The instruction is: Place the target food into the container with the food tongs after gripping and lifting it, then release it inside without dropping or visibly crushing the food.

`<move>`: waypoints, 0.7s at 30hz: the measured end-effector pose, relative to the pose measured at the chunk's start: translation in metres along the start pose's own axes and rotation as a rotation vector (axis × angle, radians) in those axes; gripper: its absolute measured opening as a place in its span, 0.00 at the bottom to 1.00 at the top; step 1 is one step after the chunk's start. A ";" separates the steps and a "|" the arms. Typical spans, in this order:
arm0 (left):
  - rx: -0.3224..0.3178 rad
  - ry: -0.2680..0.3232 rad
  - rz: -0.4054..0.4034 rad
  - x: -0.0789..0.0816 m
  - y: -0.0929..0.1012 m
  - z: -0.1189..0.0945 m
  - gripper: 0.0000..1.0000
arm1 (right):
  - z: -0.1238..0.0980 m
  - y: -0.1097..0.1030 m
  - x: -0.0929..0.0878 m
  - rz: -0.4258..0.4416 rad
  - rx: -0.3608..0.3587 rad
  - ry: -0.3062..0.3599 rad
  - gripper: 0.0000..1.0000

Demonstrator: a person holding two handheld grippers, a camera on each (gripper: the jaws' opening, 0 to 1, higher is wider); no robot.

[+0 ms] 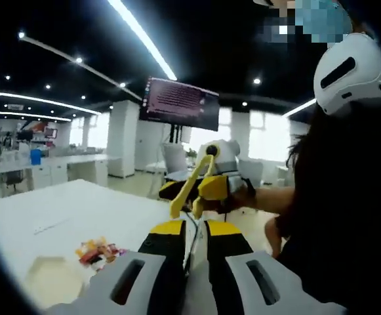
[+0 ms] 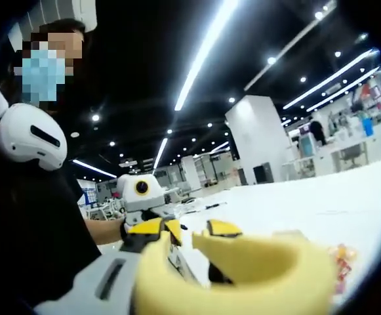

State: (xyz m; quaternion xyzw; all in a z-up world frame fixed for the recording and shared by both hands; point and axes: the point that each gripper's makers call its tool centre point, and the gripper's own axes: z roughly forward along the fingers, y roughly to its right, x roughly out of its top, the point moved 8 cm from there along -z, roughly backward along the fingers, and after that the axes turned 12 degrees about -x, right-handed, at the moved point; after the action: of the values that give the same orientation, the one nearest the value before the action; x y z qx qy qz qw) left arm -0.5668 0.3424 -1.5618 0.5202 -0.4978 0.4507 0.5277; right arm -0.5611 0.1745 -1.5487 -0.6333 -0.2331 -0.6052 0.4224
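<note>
My right gripper (image 2: 189, 230) is shut on the yellow food tongs (image 2: 242, 269), whose bent end bulks large between its yellow-tipped jaws. From the left gripper view, that right gripper (image 1: 218, 187) hovers above the table with the tongs (image 1: 189, 185) pointing down and left. My left gripper (image 1: 195, 226) has its jaws close together with nothing seen between them. A small pile of colourful food (image 1: 98, 252) lies on the white table (image 1: 59, 210), next to a pale container (image 1: 49, 279). The food (image 2: 342, 261) also appears at the right edge, past the tongs.
A person in dark clothes (image 1: 347, 216) with a white headset (image 1: 351, 72) stands close on the right, holding both grippers. The left gripper's white body (image 2: 140, 190) shows beside the person's hand. Desks, a pillar and a dark monitor (image 1: 180, 104) stand further back.
</note>
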 end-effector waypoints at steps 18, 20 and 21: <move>0.494 -0.260 0.007 -0.093 -0.013 -0.077 0.48 | 0.016 -0.004 -0.026 -0.134 -0.059 -0.178 0.23; 0.539 -0.281 0.016 -0.099 -0.015 -0.085 0.51 | 0.018 -0.002 -0.027 -0.146 -0.060 -0.190 0.23; 0.556 -0.295 0.022 -0.102 -0.016 -0.089 0.55 | 0.018 -0.002 -0.029 -0.158 -0.066 -0.201 0.23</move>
State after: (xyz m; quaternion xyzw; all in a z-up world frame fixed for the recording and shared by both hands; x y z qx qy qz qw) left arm -0.5560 0.4343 -1.6618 0.6990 -0.4323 0.4950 0.2822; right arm -0.5569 0.1968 -1.5740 -0.6839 -0.3033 -0.5776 0.3266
